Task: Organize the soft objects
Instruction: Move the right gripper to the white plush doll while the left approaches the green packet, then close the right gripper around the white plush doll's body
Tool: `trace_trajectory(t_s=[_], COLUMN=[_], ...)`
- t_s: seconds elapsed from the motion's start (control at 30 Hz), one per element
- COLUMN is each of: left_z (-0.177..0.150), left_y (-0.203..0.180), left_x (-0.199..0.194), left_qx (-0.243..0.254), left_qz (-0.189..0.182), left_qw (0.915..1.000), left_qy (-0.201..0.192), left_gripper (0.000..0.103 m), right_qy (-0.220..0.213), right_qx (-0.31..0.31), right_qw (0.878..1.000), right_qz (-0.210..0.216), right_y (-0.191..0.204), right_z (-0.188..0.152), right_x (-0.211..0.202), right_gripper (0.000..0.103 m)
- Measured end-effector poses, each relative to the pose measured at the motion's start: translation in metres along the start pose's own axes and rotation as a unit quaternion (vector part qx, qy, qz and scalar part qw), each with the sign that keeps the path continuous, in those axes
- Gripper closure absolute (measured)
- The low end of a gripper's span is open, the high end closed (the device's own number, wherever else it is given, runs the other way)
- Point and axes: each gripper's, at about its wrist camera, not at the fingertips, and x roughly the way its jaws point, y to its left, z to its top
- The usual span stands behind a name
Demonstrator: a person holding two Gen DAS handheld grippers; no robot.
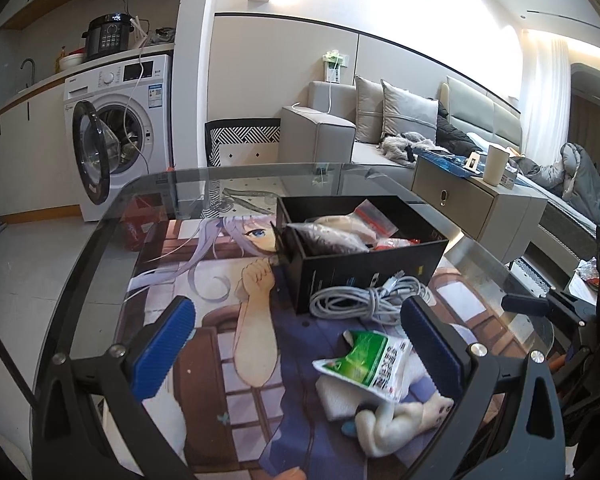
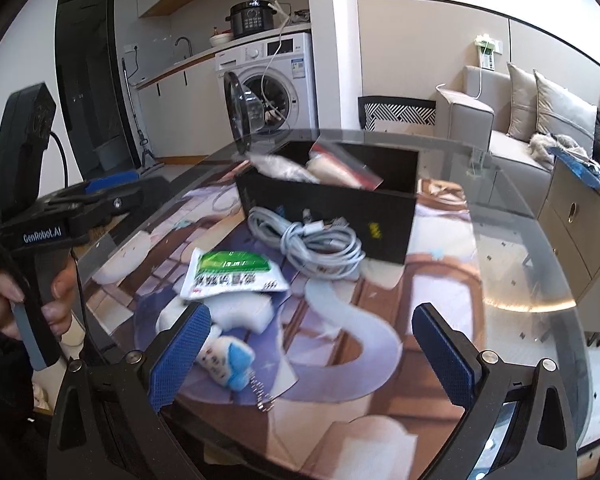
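Lying loose ahead of both grippers: a green-and-white soft packet [image 1: 370, 362], resting partly on a white sponge-like pad [image 2: 236, 312], with a small blue-and-white plush [image 2: 228, 360] nearest the right gripper's left finger. Sitting just beyond these, a coiled grey cable [image 1: 370, 294], touching the front wall of a black box [image 1: 364, 268]. Already holding several bagged soft items inside, that box, so likely serving as the collecting place for the rest.

Hovering over the surface [image 1: 112, 248], left gripper [image 1: 296, 354], spread wide and gripping nothing, the packet just inside its right finger. Hovering likewise, right gripper [image 2: 316, 360], also spread wide and empty, the plush beside its left finger. Probably staying wide to straddle a bulky, yielding item before closing. Appearing partway done, judging by the filled box and the items waiting outside.
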Motion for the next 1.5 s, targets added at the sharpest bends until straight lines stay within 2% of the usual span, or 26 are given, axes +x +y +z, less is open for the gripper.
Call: trace_trajectory(t_s=[0.27, 0.67, 1.0, 1.1, 1.17, 1.5], left_z=[-0.015, -0.024, -0.025, -0.025, -0.026, -0.027], left_y=[0.006, 0.011, 0.014, 0.014, 0.014, 0.009], left_x=[-0.007, -0.006, -0.001, 0.000, 0.001, 0.006], left_qx=[-0.007, -0.017, -0.018, -0.018, -0.017, -0.013], left_qz=[-0.001, 0.000, 0.005, 0.006, 0.006, 0.001], left_qw=[1.0000, 0.9997, 0.9995, 0.9995, 0.9995, 0.9993], left_qy=[0.006, 0.019, 0.025, 0.026, 0.028, 0.035], left_gripper=[0.000, 0.000, 0.000, 0.000, 0.000, 0.000], right_qy=[0.019, 0.026, 0.029, 0.028, 0.029, 0.031], right_qx=[0.015, 0.015, 0.019, 0.007, -0.007, 0.003], right_qw=[0.999, 0.998, 0.998, 0.999, 1.000, 1.000], right_qz=[0.031, 0.049, 0.043, 0.027, 0.003, 0.006], right_y=[0.025, 0.051, 0.062, 0.066, 0.064, 0.028], right_z=[-0.016, -0.020, -0.020, -0.021, -0.022, -0.031], right_x=[0.017, 0.038, 0.054, 0.057, 0.058, 0.040], right_gripper=[0.001, 0.001, 0.001, 0.001, 0.001, 0.001])
